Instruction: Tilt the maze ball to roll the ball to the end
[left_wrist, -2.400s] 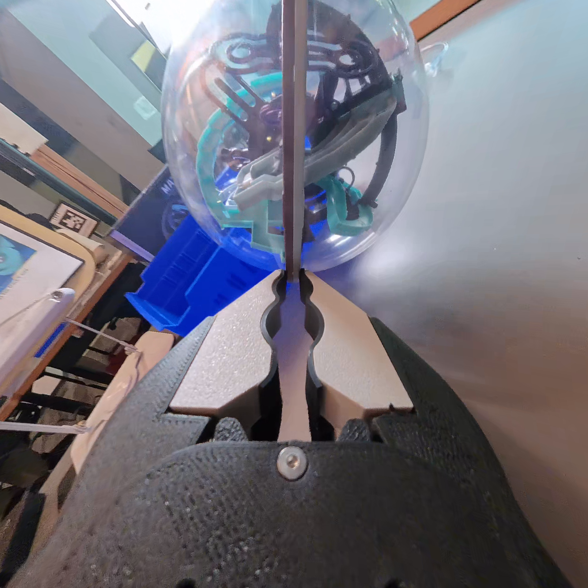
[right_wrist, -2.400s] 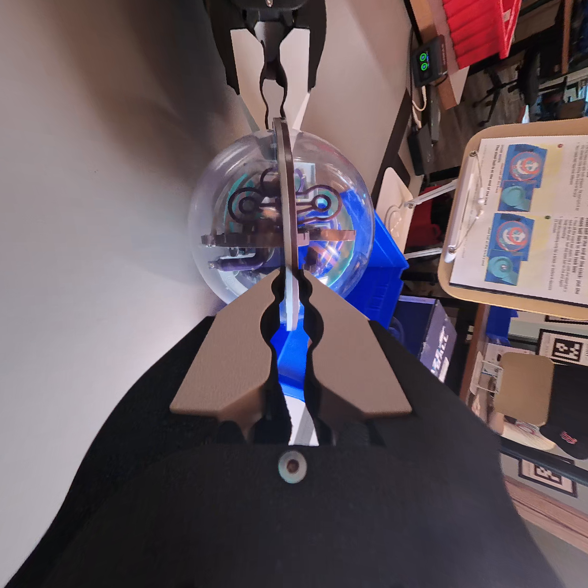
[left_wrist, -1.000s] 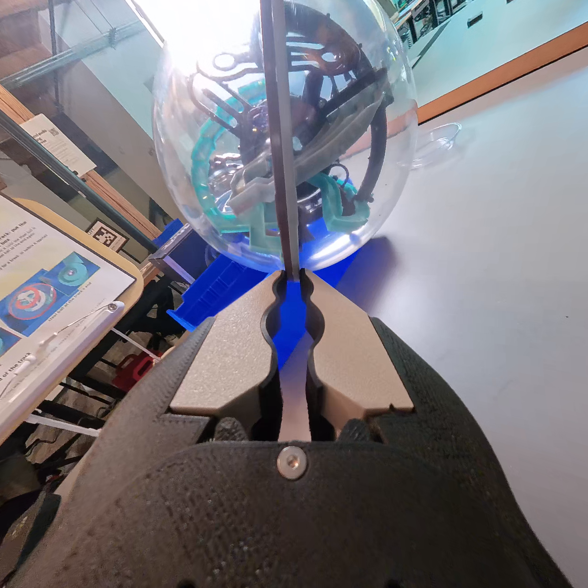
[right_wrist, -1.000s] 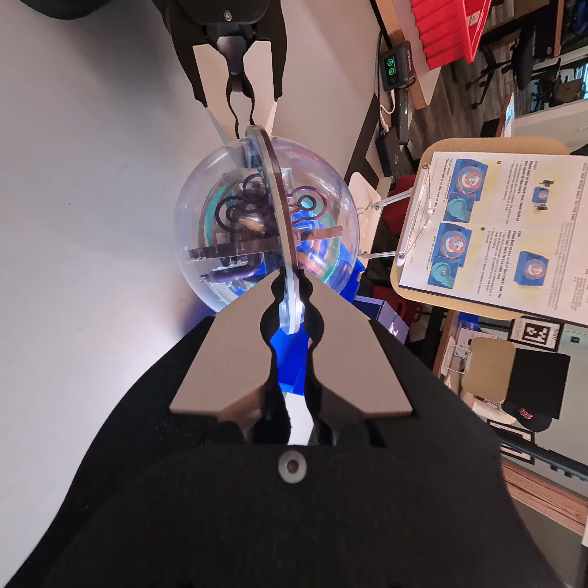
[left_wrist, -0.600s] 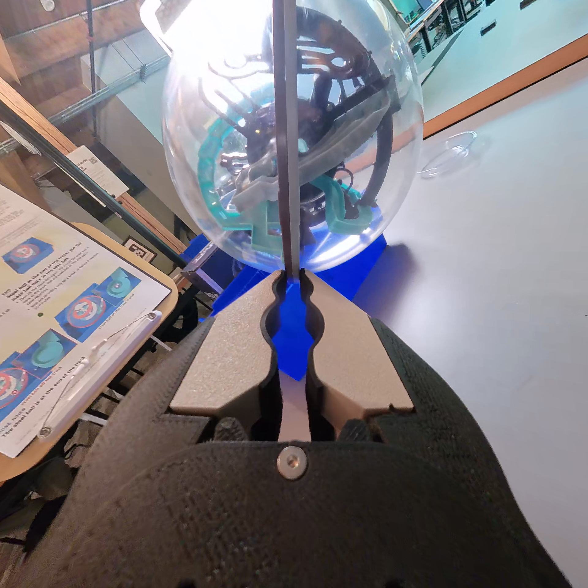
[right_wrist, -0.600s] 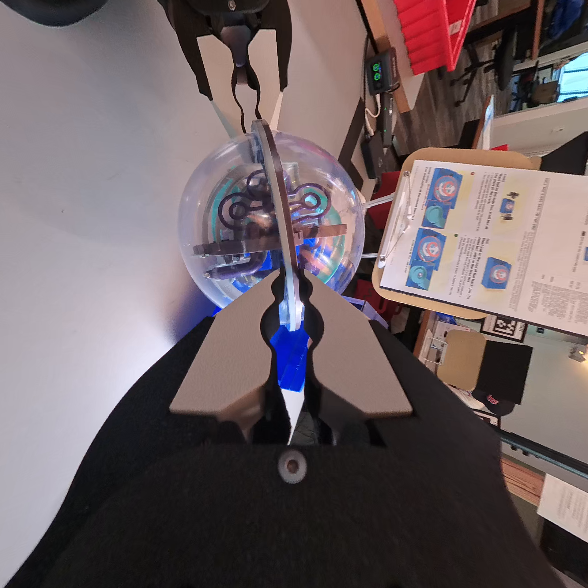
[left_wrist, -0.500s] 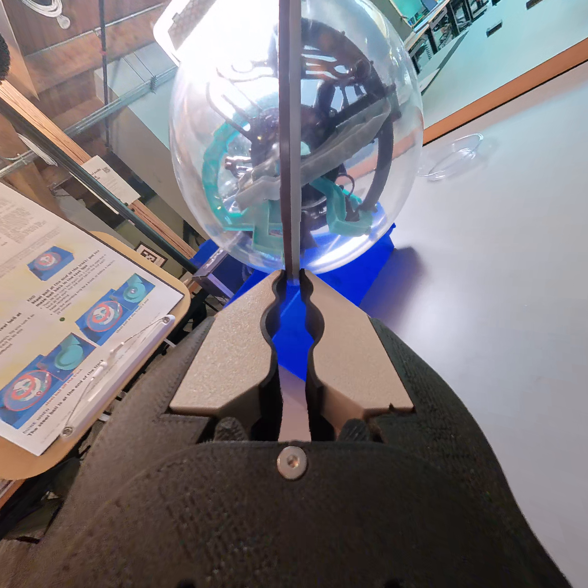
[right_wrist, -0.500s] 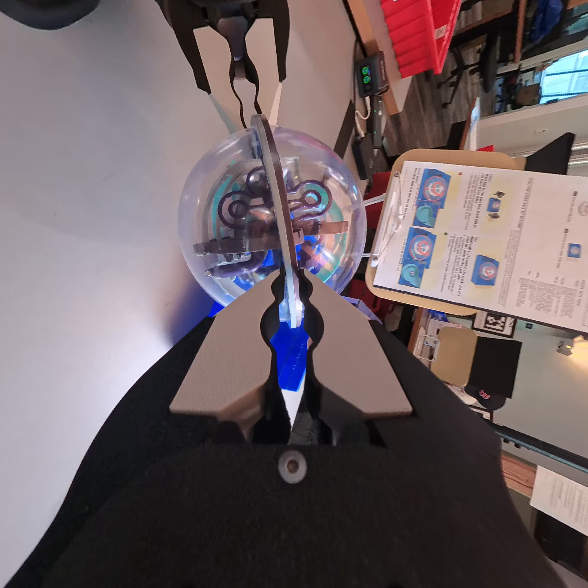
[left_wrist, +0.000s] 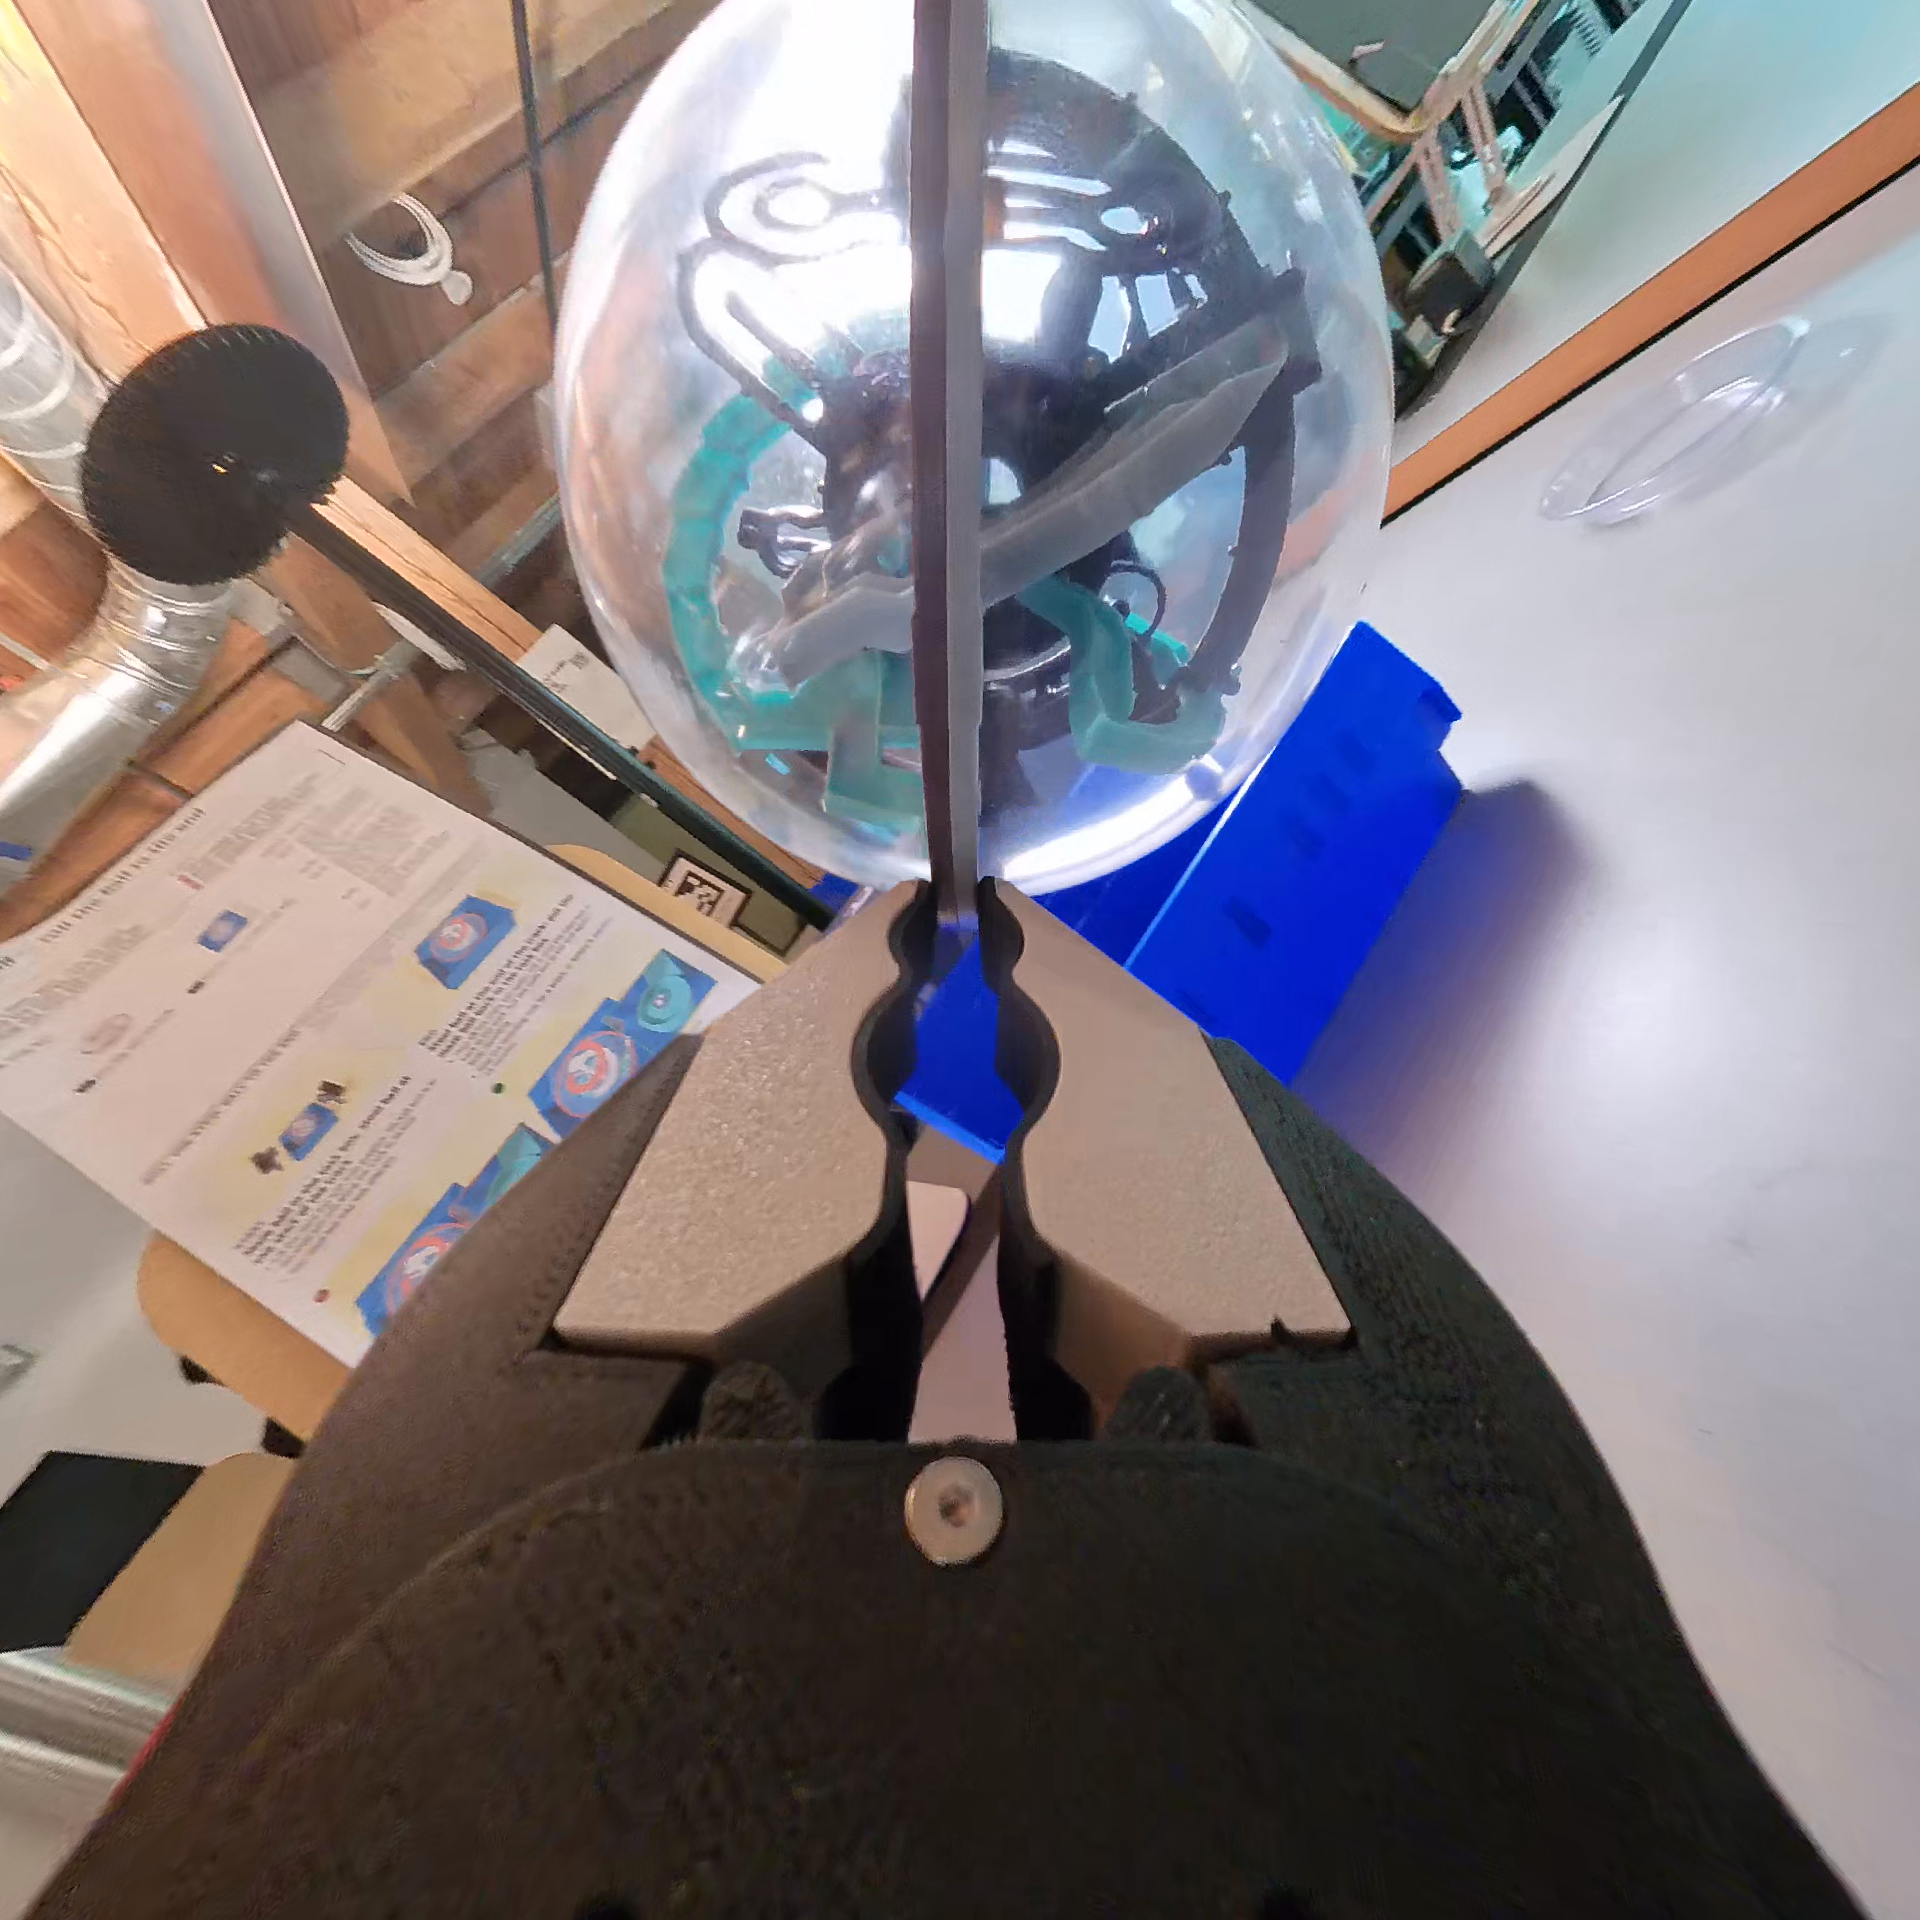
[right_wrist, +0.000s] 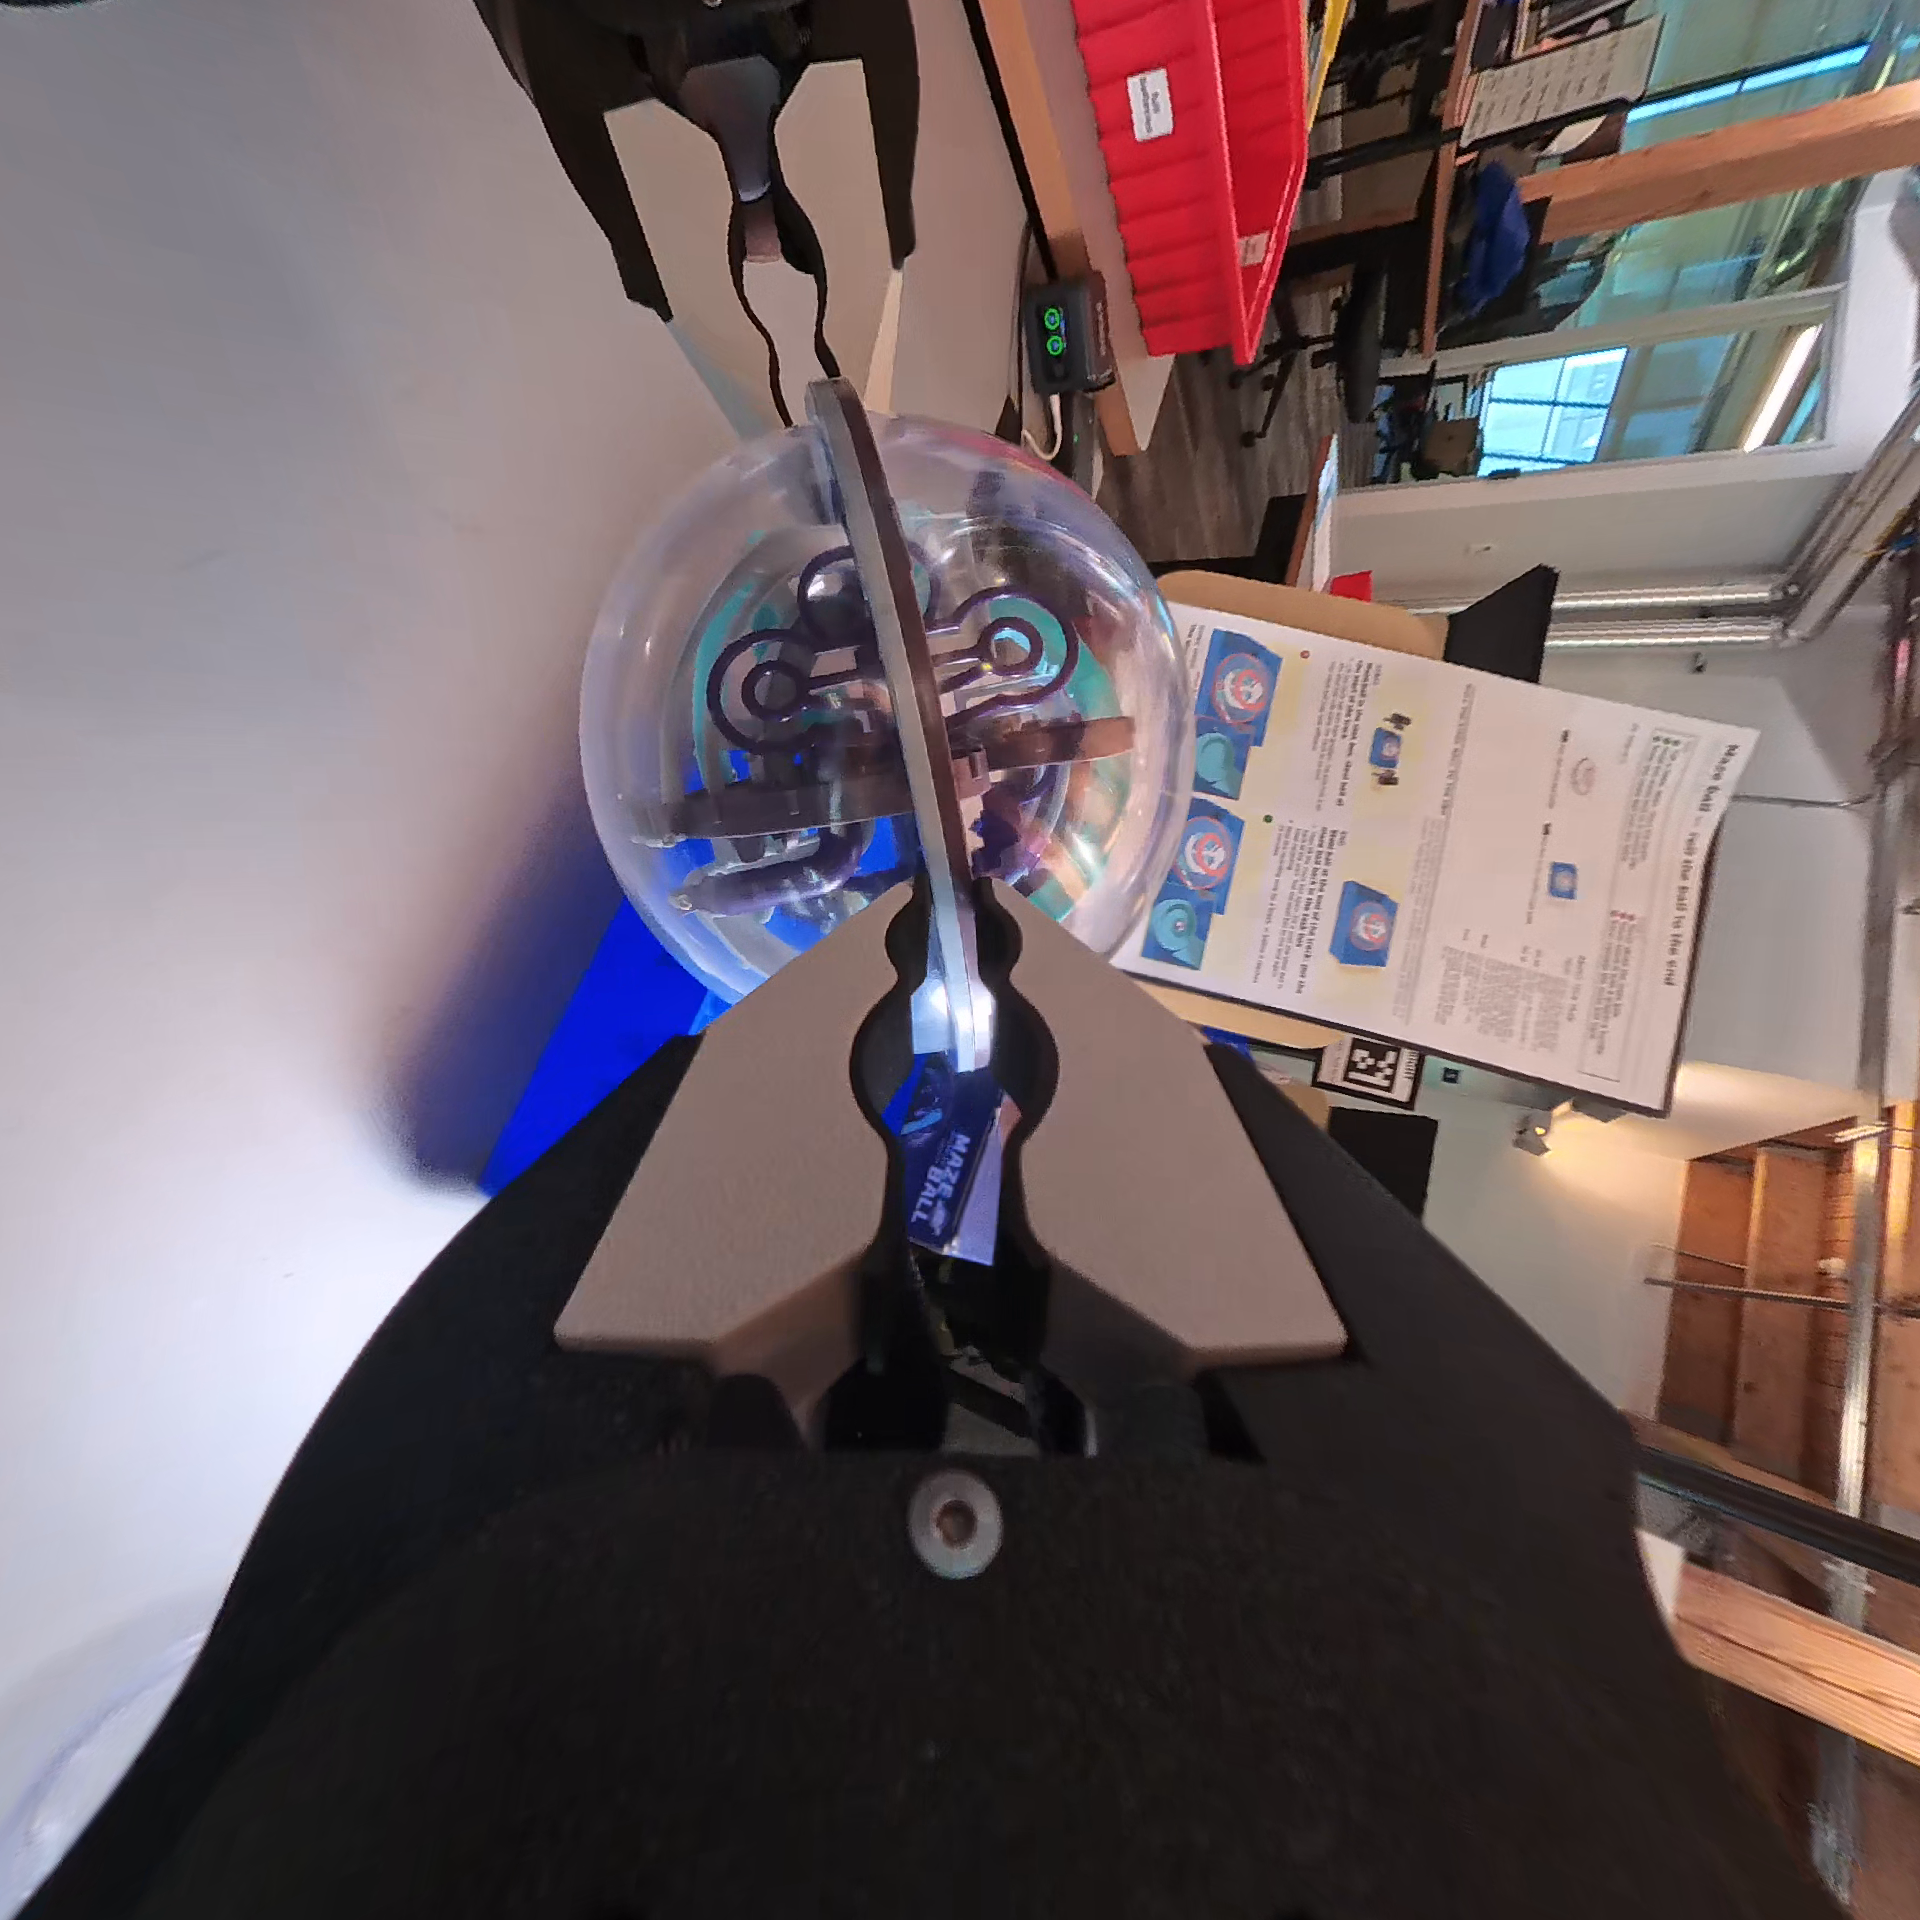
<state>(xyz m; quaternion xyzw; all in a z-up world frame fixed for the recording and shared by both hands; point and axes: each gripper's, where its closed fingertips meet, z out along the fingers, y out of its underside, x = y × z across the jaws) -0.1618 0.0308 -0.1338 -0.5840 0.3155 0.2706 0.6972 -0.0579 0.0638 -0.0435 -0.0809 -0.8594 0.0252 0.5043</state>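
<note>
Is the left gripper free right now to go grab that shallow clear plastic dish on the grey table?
Probably not: the left gripper is shut on the clear maze ball's dark rim, shared with the right gripper. The shallow clear plastic dish lies unobstructed.

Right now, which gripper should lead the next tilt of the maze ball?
Neither alone: left gripper and right gripper each clamp the maze ball flange at opposite ends, so both should tilt together.

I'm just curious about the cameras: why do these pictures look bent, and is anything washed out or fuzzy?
Left wrist view: wide-angle bending curves the table edge; window glare brightens the maze ball. Right wrist view: the table is bright and washed out, the instruction sheet slightly soft.
</note>
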